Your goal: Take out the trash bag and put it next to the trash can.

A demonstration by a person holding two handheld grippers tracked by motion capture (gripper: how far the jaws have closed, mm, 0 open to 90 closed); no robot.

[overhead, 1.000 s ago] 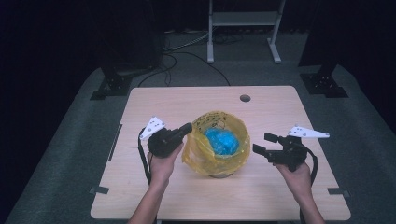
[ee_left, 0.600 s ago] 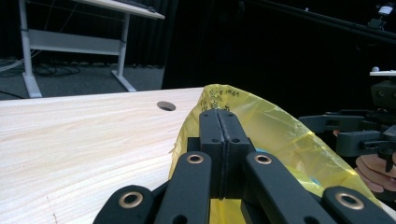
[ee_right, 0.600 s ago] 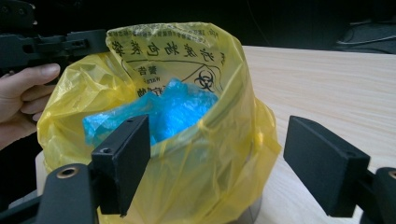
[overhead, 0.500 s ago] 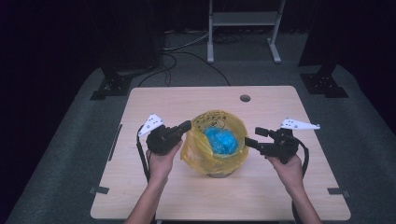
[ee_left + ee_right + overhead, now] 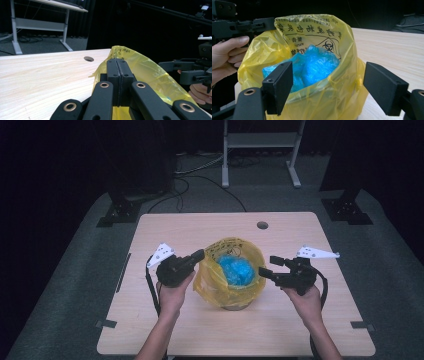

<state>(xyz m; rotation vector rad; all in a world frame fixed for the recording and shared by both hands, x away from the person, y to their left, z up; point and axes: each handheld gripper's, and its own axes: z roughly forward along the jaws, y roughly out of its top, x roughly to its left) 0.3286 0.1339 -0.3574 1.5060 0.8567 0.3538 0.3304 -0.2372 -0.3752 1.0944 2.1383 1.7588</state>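
A yellow biohazard bag [image 5: 215,282] stands open in the middle of the wooden table [image 5: 165,232], with crumpled blue material [image 5: 237,270] inside it. My left gripper [image 5: 201,255] is at the bag's left rim and shut on the film there; in the left gripper view its jaws [image 5: 117,62] are pressed together against the yellow bag [image 5: 147,72]. My right gripper [image 5: 266,265] is at the bag's right side, open. Its jaws have just been closing a little. In the right gripper view the bag's near rim [image 5: 337,75] stands between the wide-apart jaws [image 5: 328,72], untouched by the pads.
A round cable hole [image 5: 262,225] lies in the table behind the bag. A white metal stand [image 5: 260,140] and black stand bases [image 5: 120,212] [image 5: 347,210] sit on the floor beyond the table's far edge.
My right gripper has moved left toward the bag, up to its right rim. The left gripper and the bag have kept still.
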